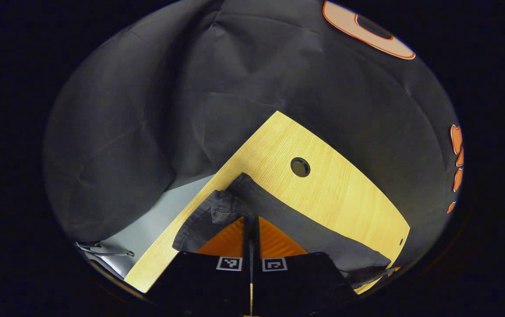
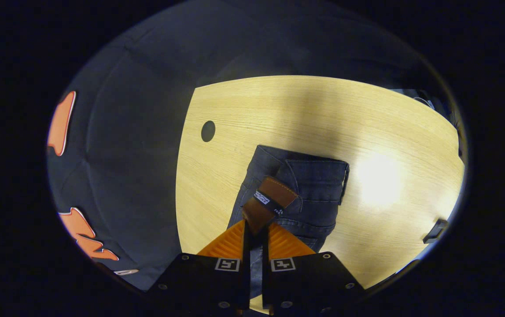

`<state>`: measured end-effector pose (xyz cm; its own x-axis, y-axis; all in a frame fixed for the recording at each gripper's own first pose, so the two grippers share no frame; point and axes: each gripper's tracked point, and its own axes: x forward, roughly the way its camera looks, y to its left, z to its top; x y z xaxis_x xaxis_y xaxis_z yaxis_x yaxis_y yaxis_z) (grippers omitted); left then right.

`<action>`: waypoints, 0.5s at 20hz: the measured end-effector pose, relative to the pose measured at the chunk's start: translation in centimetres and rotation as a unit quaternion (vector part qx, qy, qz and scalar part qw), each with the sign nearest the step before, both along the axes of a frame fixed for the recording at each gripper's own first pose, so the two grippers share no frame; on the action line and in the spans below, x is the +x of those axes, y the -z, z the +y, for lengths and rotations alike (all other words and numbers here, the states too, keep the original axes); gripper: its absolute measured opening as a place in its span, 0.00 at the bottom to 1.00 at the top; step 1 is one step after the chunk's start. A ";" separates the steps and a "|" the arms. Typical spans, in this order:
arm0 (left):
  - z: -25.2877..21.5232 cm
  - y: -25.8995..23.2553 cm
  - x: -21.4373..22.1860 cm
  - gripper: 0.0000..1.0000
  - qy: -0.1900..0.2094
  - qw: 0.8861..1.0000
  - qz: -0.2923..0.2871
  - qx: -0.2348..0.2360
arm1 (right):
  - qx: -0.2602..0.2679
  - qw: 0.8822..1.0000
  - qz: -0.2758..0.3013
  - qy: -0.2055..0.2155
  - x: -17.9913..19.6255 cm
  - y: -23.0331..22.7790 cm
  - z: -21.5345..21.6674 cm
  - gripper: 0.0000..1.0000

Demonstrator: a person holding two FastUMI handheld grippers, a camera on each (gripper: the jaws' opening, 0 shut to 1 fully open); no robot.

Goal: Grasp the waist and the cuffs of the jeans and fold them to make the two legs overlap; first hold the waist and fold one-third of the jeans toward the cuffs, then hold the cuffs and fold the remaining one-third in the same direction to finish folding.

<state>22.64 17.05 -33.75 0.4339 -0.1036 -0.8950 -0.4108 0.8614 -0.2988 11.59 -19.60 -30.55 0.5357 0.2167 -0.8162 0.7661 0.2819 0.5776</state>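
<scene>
The dark jeans (image 2: 296, 193) lie on the light wooden table (image 2: 278, 110), and both grippers have their fingers drawn together on denim. In the right gripper view, the right gripper (image 2: 256, 229) pinches the waist end where the brown leather patch (image 2: 270, 200) is sewn; the patch curls up between the 2 fingers, with the waistband and a back pocket spread just beyond. In the left gripper view, the left gripper (image 1: 251, 224) is clamped on a rumpled hem, which I take for a cuff (image 1: 223, 211), while a long strip of leg (image 1: 305, 224) runs off to the right across the table, near its round cable hole (image 1: 300, 167). My reading is that this is step 1: waist and cuff are held so the 2 legs can be laid over each other. Whether they already overlap I cannot tell. The next move would call for lifting both ends together, keeping the cloth taut, and carrying them sideways so one leg settles squarely on the other.
</scene>
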 end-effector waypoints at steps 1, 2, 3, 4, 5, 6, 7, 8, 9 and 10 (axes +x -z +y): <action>-0.2 -0.4 0.7 0.05 -0.006 1.000 -0.017 -0.001 | 0.000 1.000 -0.002 -0.003 0.1 0.1 0.1 0.11; -0.2 -0.8 1.4 0.07 -0.009 0.999 -0.032 -0.001 | -0.003 1.000 -0.010 -0.007 0.3 0.1 0.2 0.11; -0.4 -1.5 1.7 0.07 -0.007 0.999 -0.048 0.001 | -0.006 1.000 -0.023 -0.010 0.5 -0.3 0.0 0.22; -0.4 -2.1 1.9 0.14 -0.003 0.998 -0.056 0.005 | -0.013 0.999 -0.040 -0.012 0.9 -0.7 -0.2 0.27; -0.6 -2.6 1.8 0.27 0.001 0.998 -0.067 0.008 | -0.020 0.998 -0.058 -0.010 1.3 -1.4 -0.7 0.37; -0.8 -3.0 1.7 0.39 0.008 0.997 -0.071 0.012 | -0.028 0.997 -0.068 -0.010 1.3 -1.7 -1.0 0.40; -1.3 -3.7 1.4 0.51 0.018 0.996 -0.081 0.013 | -0.035 0.997 -0.072 -0.015 0.7 -2.0 -1.2 0.45; -2.0 -4.2 1.2 0.64 0.030 0.995 -0.090 0.019 | -0.045 0.996 -0.074 -0.024 0.1 -2.2 -1.4 0.48; -2.7 -4.8 1.0 0.77 0.044 0.994 -0.101 0.031 | -0.059 0.995 -0.071 -0.035 -0.8 -2.1 -1.6 0.59; -3.1 -5.2 0.7 0.89 0.060 0.991 -0.110 0.045 | -0.076 0.994 -0.068 -0.042 -1.6 -1.8 -1.9 0.64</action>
